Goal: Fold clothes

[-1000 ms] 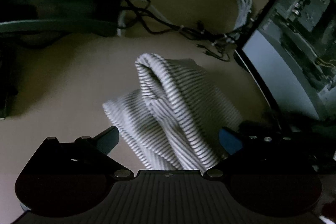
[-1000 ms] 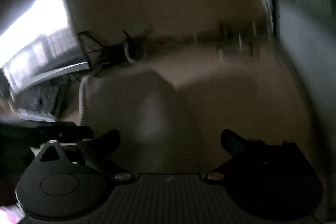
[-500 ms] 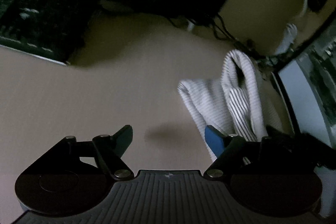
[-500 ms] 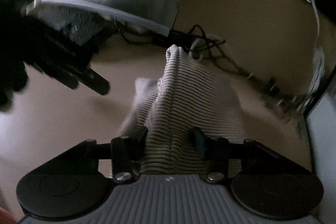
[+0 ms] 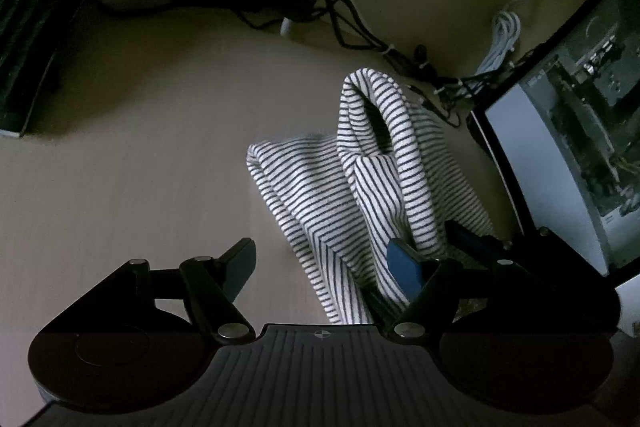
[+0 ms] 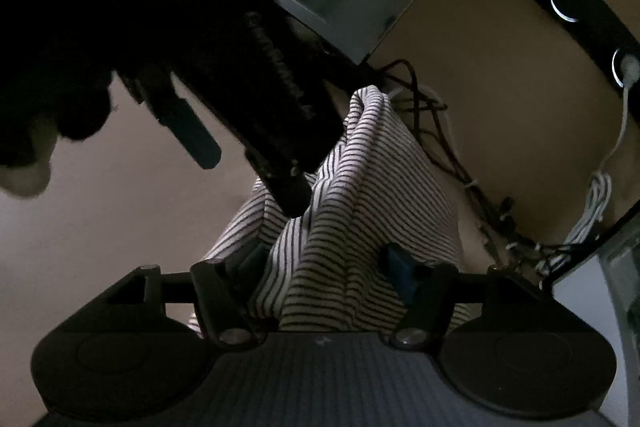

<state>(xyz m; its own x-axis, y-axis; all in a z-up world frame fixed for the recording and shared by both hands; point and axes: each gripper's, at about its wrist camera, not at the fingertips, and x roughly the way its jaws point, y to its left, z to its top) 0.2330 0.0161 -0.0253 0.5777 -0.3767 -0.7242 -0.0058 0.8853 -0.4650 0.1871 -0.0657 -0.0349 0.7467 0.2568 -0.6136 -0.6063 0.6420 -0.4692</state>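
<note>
Striped knit, white with thin dark bands, stands bunched in a soft peak on the pale desk (image 5: 120, 163): the striped garment (image 5: 384, 163) sits toward the desk's far right, close to the tangle of cables (image 5: 400, 51) along the wall and the open computer case (image 5: 580, 115). A second ago both claws hung wide with the cloth merely ahead of them; half a second ago the right one had pinched in on the heap. Now the right claw (image 6: 324, 259) straddles the near end of the bundle with cloth filling the gap, yet its jaws are opening again, and I cannot tell whether the pads still press the fabric. The left claw (image 5: 324, 259) has swung back alongside; its jaws are closing, with a lower fold lying between them, the right finger (image 5: 404, 263) against the stripes and the left one over bare desk, so it grips nothing yet. I take this as a re-grip: the garment is still crumpled, and no fold has been laid.
</note>
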